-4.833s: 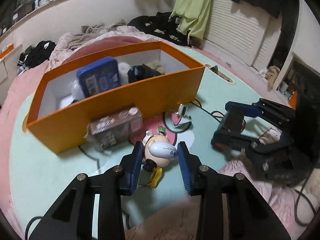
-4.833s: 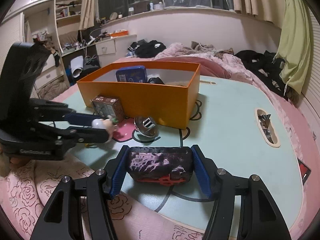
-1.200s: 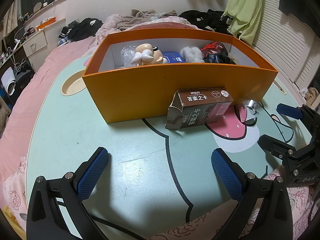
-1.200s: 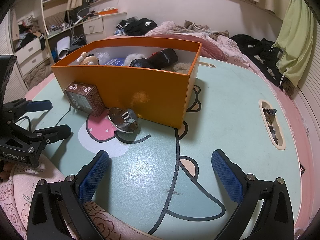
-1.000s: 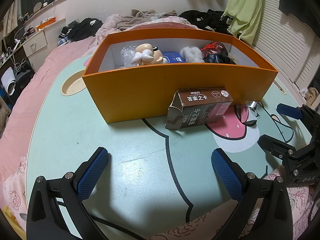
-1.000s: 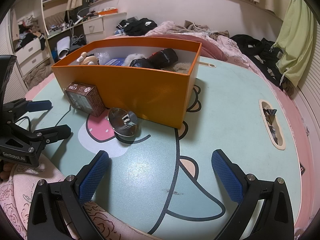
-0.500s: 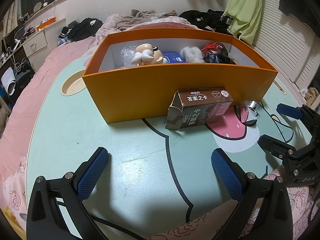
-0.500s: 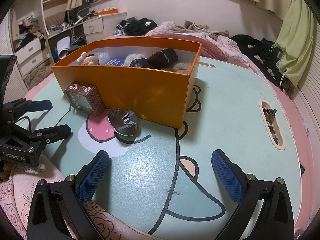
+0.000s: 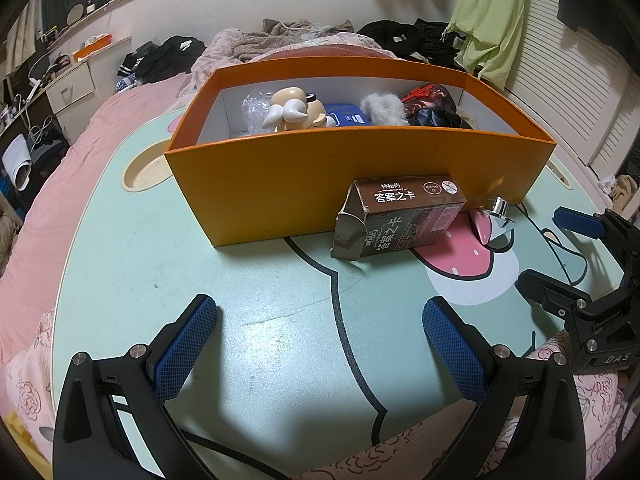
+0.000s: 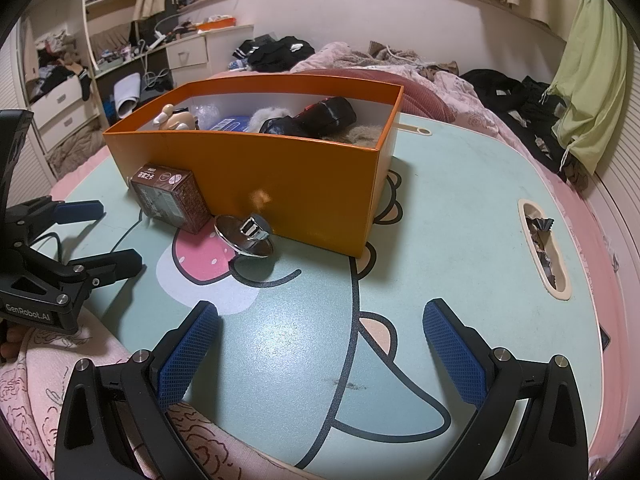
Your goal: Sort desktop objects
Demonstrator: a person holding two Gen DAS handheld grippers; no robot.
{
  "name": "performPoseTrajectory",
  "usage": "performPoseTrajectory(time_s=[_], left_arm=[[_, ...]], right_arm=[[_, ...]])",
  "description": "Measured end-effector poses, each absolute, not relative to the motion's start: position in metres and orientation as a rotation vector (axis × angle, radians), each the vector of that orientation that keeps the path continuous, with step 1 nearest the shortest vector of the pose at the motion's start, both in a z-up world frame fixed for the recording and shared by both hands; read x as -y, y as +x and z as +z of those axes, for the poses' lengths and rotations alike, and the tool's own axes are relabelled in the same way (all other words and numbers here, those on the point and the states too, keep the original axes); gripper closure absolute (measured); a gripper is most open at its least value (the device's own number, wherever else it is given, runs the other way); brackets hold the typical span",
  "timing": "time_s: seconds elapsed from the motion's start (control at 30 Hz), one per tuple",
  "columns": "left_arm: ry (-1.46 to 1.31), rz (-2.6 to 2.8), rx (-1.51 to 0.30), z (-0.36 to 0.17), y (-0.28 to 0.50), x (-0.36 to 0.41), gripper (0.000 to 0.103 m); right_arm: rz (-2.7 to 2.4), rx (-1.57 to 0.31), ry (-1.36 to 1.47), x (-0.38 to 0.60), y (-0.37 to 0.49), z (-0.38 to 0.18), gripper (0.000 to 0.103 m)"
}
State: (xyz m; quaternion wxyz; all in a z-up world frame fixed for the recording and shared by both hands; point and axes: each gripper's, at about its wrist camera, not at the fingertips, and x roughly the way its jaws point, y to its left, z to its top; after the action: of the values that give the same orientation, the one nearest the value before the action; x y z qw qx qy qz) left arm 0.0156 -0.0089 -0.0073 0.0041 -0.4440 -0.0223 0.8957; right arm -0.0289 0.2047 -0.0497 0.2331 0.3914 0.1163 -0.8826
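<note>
An orange box (image 9: 280,188) (image 10: 304,184) stands on the mint table (image 9: 260,312) and holds a cartoon figure (image 9: 294,110), a blue tin (image 9: 344,118), grey fluff and a black pouch (image 10: 316,118). A brown card box (image 9: 400,216) (image 10: 170,198) lies against the box's front wall. A shiny metal disc (image 10: 246,236) (image 9: 494,218) lies beside it. My left gripper (image 9: 320,344) is open and empty, short of the card box. My right gripper (image 10: 320,344) is open and empty, short of the disc. Each shows in the other's view: right (image 9: 560,248), left (image 10: 100,236).
A round cup recess (image 9: 146,168) is sunk in the table left of the box. A slot (image 10: 544,244) with wrappers is at the table's right side. Pink bedding and clothes surround the table. Drawers (image 10: 60,108) stand far left.
Since 4.8 s ago both grippers let go: the figure and the black pouch now lie in the orange box. Both grippers are wide open and drawn back. Over the last second nothing moved.
</note>
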Motion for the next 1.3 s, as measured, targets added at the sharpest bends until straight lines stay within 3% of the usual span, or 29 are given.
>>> performPoseTrajectory(time_s=[1.07, 1.3], left_arm=[[-1.39, 2.807, 0.07, -0.007, 0.017, 0.009, 0.0], [-1.389, 2.807, 0.069, -0.008, 0.018, 0.01, 0.0]], right_arm=[[-2.425, -0.262, 1.035, -0.205, -0.027, -0.039, 0.001], [-2.39, -0.329, 0.964, -0.173, -0.031, -0.022, 0.004]])
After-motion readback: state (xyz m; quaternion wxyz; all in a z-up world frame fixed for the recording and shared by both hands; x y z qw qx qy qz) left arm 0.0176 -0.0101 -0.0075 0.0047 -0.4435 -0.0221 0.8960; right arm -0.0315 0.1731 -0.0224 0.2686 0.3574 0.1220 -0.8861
